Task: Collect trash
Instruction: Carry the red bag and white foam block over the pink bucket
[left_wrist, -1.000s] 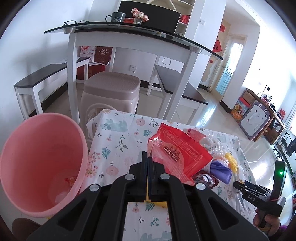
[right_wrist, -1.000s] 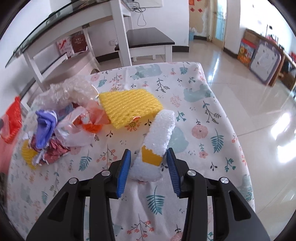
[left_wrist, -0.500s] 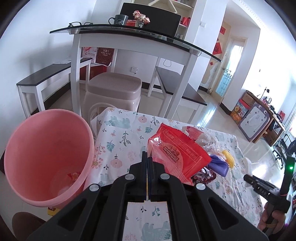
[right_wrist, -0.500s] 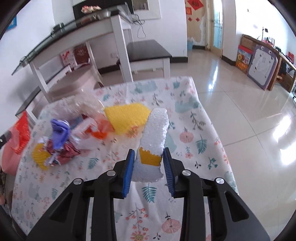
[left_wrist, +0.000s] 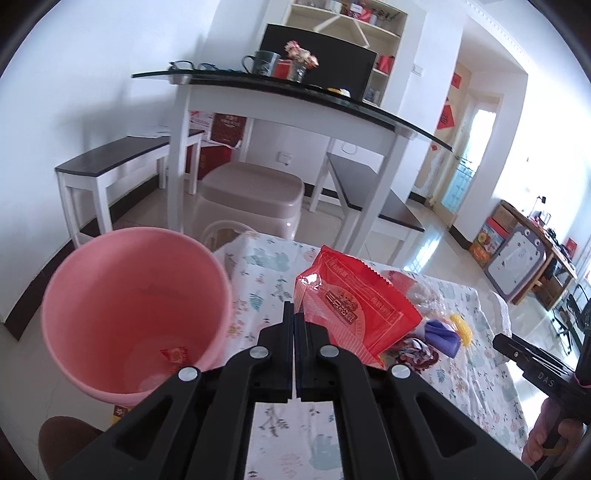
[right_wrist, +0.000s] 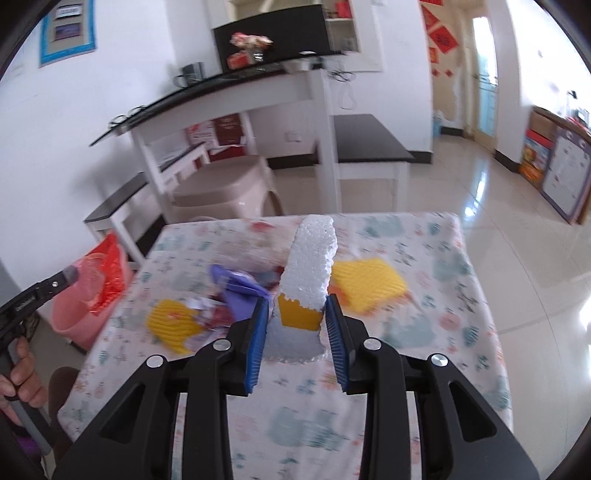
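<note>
My left gripper (left_wrist: 294, 314) is shut on the corner of a red snack bag (left_wrist: 351, 306), held in the air beside the pink bin (left_wrist: 129, 295), which stands off the table's left edge. The same red snack bag (right_wrist: 107, 273) and pink bin (right_wrist: 79, 314) show at the left of the right wrist view. My right gripper (right_wrist: 297, 325) is shut on a white foam piece with a yellow label (right_wrist: 310, 266), lifted above the floral tablecloth (right_wrist: 424, 350). Yellow foam netting (right_wrist: 365, 280), a purple wrapper (right_wrist: 236, 291) and other scraps lie on the cloth.
A small red scrap (left_wrist: 175, 356) lies at the bottom of the bin. Beige plastic stools (left_wrist: 251, 195) stand just beyond the table, with a white desk (left_wrist: 288, 103) and dark benches (left_wrist: 110, 162) behind. Shiny floor (right_wrist: 517, 221) opens to the right.
The right gripper closed on the foam piece and lifted it off the cloth. The left gripper carried the red bag leftward, and the bin now sits nearer the middle of its view.
</note>
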